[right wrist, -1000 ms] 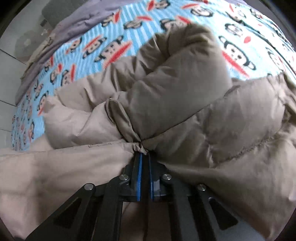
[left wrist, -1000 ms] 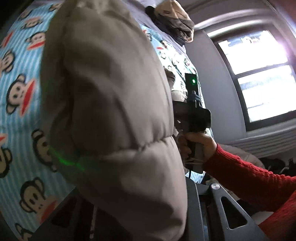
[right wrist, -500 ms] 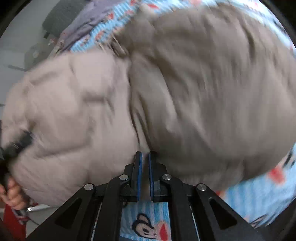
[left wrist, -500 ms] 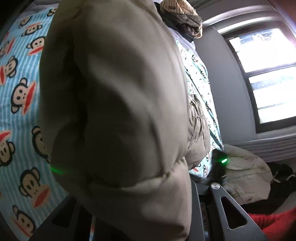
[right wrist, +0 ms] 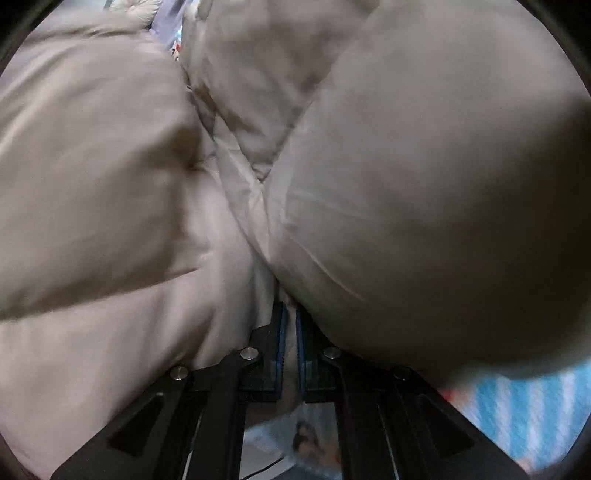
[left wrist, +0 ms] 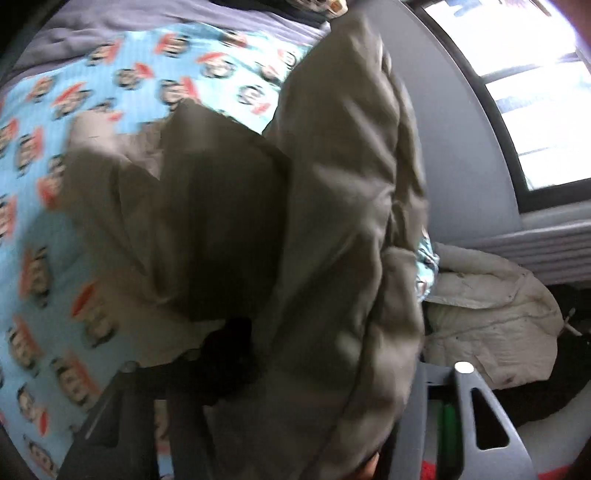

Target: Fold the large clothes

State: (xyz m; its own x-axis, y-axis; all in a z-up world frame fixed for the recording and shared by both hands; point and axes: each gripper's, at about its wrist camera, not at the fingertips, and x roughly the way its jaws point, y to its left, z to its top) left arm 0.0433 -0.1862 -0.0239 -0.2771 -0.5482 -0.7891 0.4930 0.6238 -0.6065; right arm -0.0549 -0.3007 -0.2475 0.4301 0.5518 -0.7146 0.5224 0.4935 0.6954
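A large beige puffer jacket (left wrist: 332,184) hangs bunched over the bed and runs down between the fingers of my left gripper (left wrist: 314,387). Those jaws stand wide apart and are opening, with the fabric loose between them; the fingertips are hidden under it. In the right wrist view the same jacket (right wrist: 406,184) fills nearly the whole picture in puffy folds. My right gripper (right wrist: 290,310) is shut on a pinched seam of it, the blue pads (right wrist: 282,332) almost touching.
The bed has a blue striped sheet with cartoon monkeys (left wrist: 74,184), seen under the jacket too (right wrist: 524,417). A purple blanket (left wrist: 110,33) lies at its far end. A white jacket (left wrist: 491,325) is heaped beside the bed below a bright window (left wrist: 517,92).
The left gripper's fingers have spread and the jacket, once pressed close against that camera, now hangs further off. In the right view the jacket has swung in and covers almost everything.
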